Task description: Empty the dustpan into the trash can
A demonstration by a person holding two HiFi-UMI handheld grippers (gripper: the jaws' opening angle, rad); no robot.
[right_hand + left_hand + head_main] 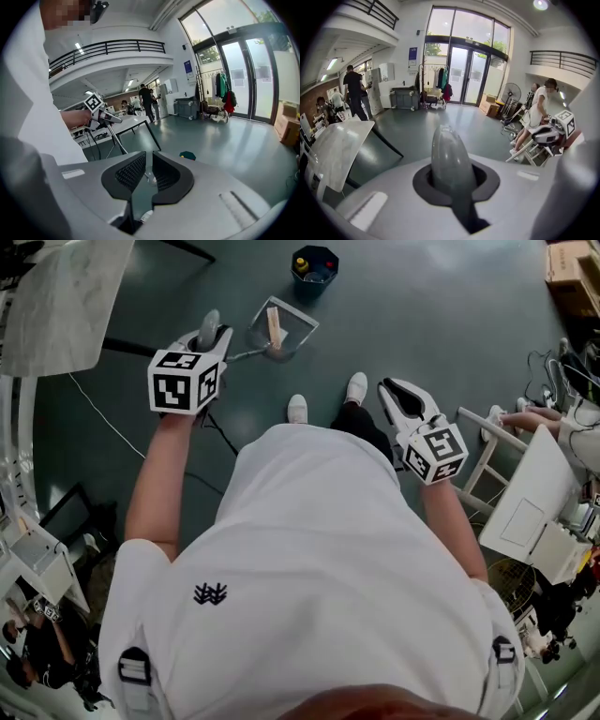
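The person in the white shirt is standing on the dark floor (450, 315) and reaching the left gripper (211, 337) out ahead. Its jaws are pressing in on the grey handle (449, 157) of the dustpan (298, 329), and the handle's rounded end is poking up between the black pads. From there a thin rod is running forward to the pan, which is sitting just ahead of the person's white shoes (297, 409). I cannot tell from here whether the pan is touching the floor. A pale wooden piece (275, 329) is lying inside it.

The trash can (314, 261), dark and many-sided, is standing on the floor just beyond the pan, near it but not under it. Something yellow and something red are showing inside the can.

The right gripper (401, 401) is hovering off by the person's right side, well apart from the dustpan. Its jaws are standing slightly spread, with a narrow gap and nothing between them. A pale-topped desk (56, 296) is standing off to the person's left.
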